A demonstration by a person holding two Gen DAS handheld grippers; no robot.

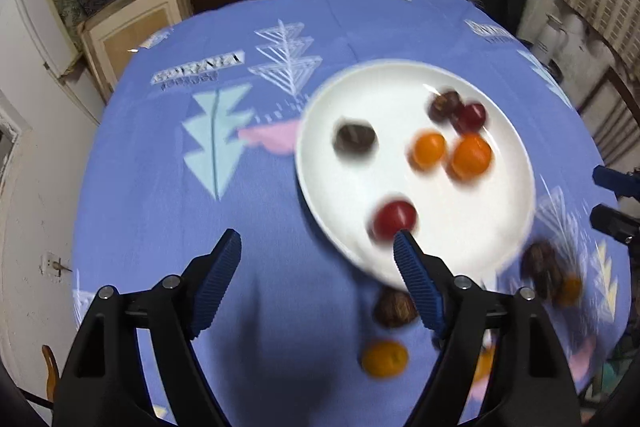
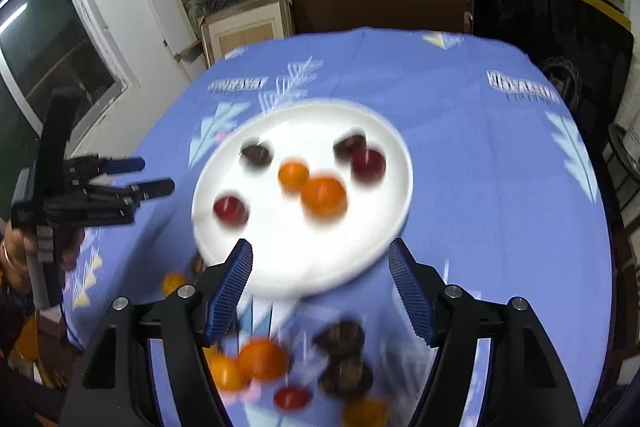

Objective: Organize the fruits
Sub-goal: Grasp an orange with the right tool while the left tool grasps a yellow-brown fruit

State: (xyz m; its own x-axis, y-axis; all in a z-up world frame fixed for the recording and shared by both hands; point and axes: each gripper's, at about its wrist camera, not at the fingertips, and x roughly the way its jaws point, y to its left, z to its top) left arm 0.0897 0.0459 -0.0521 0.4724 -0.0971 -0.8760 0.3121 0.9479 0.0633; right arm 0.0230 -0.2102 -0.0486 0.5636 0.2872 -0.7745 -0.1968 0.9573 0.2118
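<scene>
A white plate point(image 1: 460, 227) lies on the blue tablecloth and holds two oranges point(image 1: 470, 155), two red fruits point(image 1: 394, 219) and two dark brown fruits point(image 1: 355, 138). My left gripper point(image 1: 318, 241) is open and empty, above the cloth at the plate's near left rim. My right gripper point(image 2: 320, 255) is open and empty over the plate's point(image 2: 304, 267) near rim. Loose fruit lies on the cloth near me: oranges point(image 2: 262, 359), a red fruit point(image 2: 292, 397) and dark brown fruits point(image 2: 342, 343). All is motion-blurred.
The round table's cloth point(image 1: 168, 195) has tree prints. Shelves and boxes point(image 1: 132, 23) stand behind the table. The left gripper also shows in the right wrist view point(image 2: 154, 177) at the left. The right gripper's tips show in the left wrist view point(image 1: 608, 199) at the right edge.
</scene>
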